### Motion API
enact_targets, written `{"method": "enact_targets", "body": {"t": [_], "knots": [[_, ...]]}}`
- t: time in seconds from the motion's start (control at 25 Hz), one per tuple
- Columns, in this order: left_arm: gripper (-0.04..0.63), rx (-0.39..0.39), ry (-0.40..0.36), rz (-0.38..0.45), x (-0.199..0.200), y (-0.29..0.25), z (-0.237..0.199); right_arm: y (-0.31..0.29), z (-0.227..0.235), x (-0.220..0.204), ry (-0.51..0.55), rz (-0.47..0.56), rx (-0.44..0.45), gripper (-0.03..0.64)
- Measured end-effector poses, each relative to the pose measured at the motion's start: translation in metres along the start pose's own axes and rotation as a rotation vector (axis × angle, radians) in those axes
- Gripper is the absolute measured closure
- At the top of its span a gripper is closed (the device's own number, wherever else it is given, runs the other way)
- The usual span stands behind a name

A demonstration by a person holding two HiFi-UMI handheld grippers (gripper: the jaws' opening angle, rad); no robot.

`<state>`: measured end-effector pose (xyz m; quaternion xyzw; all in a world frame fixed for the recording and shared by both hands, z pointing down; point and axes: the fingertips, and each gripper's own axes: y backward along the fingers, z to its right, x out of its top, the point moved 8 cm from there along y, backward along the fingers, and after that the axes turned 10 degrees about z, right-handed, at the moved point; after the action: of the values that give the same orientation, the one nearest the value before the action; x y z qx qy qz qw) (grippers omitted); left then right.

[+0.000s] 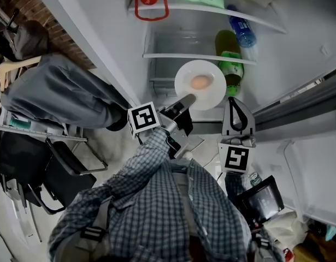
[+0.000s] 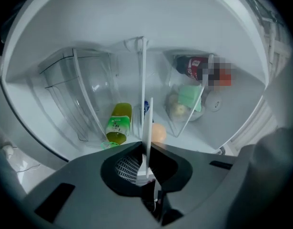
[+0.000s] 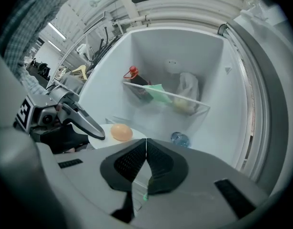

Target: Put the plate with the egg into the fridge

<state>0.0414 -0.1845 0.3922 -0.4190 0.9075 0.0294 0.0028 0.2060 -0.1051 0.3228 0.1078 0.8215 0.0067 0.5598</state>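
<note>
fridge (image 1: 181,37) open; left tongs (image 1: 186,101) grip plate (image 1: 213,94) with egg (image 1: 199,82)

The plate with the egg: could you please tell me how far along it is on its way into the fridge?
Done: the fridge stands open, and the left hand-held gripper is shut on the rim of the plate, with the egg on it. In hand: the plate is held at the fridge opening. Left: set it down and let go. The right hand-held gripper is shut, empty.
</note>
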Motion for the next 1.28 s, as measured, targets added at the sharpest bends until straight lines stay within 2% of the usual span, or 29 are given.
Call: {"method": "enact_targets", "body": {"t": [0.24,0.4,0.72,0.84,1.08,1.28], "knots": [[0.569,0.01,-0.028,0.033,0.001,-0.021,0.008,-0.005,0.004,0.001,0.059,0.009,0.006,0.611],[0.569,0.003,-0.042,0.02,0.003,-0.034,0.014,-0.006,0.007,0.0,0.094,0.0,-0.01,0.611],[0.569,-0.022,-0.05,0.037,0.021,-0.063,0.028,-0.008,0.013,-0.006,0.091,-0.013,-0.009,0.61],[0.569,-0.008,-0.075,0.05,0.03,-0.072,0.033,-0.009,0.014,-0.008,0.082,-0.018,-0.009,0.61],[0.569,0.007,-0.073,0.081,0.042,-0.084,0.036,-0.01,0.019,-0.011,0.06,-0.027,-0.009,0.611],[0.569,0.052,-0.109,0.085,0.048,-0.094,0.035,-0.012,0.021,-0.014,0.042,-0.03,-0.008,0.611]]}}
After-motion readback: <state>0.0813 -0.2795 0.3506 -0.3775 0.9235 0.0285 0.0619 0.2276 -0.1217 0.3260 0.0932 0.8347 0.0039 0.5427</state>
